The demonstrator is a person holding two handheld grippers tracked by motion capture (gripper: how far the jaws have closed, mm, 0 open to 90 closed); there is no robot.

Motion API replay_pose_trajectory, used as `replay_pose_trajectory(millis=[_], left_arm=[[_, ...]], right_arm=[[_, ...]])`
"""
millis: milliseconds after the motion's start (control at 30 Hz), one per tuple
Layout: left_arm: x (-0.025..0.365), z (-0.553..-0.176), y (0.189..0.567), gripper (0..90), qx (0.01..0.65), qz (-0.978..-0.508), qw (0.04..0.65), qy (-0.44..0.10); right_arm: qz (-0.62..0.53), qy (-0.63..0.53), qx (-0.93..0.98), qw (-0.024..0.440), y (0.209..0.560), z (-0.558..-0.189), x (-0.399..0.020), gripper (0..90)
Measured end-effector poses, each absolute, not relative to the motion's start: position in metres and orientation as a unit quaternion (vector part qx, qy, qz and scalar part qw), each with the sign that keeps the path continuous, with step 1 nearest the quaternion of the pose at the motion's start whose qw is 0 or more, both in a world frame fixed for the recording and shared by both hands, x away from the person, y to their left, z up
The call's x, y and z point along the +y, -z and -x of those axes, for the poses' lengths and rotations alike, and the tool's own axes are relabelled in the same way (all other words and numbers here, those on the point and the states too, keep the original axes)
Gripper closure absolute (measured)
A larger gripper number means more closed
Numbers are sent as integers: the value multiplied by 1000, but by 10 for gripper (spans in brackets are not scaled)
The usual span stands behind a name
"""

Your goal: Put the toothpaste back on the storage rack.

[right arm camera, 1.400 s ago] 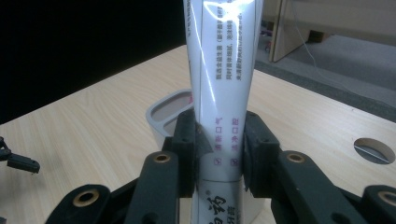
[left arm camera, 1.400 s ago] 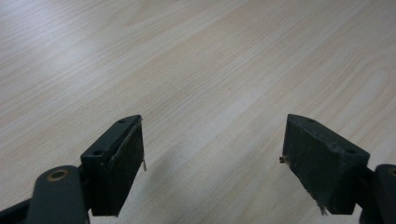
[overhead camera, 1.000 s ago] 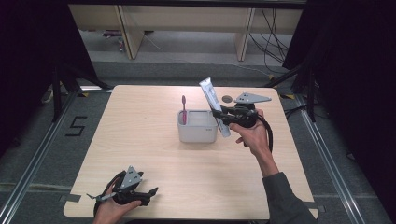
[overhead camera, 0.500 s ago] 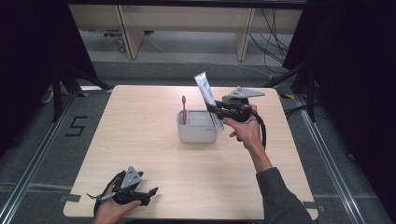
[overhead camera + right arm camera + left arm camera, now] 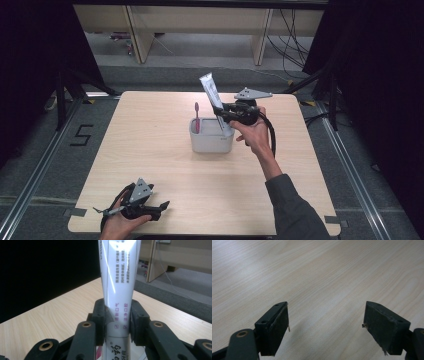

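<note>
A white toothpaste tube stands nearly upright, its crimped end up, with my right gripper shut on its lower part. In the right gripper view the tube runs up between the two black pads, which press on both its sides. The tube's lower end hangs over the right side of a grey cup-like holder at the table's middle. A pink toothbrush stands in the holder's left side. My left gripper rests at the table's front left, open, with bare wood between its fingers.
The light wooden table has dark floor around it, with metal rails at left and right. A wooden shelf frame stands beyond the far edge. A "5" floor mark lies left of the table.
My right gripper has carried the toothpaste tube leftwards, from beside the holder's right edge to over its right side. The left gripper has stayed put.
</note>
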State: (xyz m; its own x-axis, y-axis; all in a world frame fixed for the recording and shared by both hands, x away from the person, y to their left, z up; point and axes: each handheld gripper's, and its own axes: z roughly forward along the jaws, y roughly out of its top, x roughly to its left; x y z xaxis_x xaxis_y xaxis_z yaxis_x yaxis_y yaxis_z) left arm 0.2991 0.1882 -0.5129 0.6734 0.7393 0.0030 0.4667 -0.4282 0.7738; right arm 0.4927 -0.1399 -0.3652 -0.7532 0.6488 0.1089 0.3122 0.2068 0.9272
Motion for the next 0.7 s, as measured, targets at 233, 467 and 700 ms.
replay_pose_trajectory(millis=[233, 467, 700], left_arm=[[188, -299, 513, 197, 363, -826, 393, -175], [189, -299, 512, 198, 359, -831, 385, -179], [188, -298, 513, 197, 360, -829, 391, -176]], right_arm=[[-317, -549, 755, 167, 368, -501, -132, 705], [-319, -550, 753, 167, 371, -507, -126, 705], [-330, -548, 751, 164, 377, -513, -123, 704]])
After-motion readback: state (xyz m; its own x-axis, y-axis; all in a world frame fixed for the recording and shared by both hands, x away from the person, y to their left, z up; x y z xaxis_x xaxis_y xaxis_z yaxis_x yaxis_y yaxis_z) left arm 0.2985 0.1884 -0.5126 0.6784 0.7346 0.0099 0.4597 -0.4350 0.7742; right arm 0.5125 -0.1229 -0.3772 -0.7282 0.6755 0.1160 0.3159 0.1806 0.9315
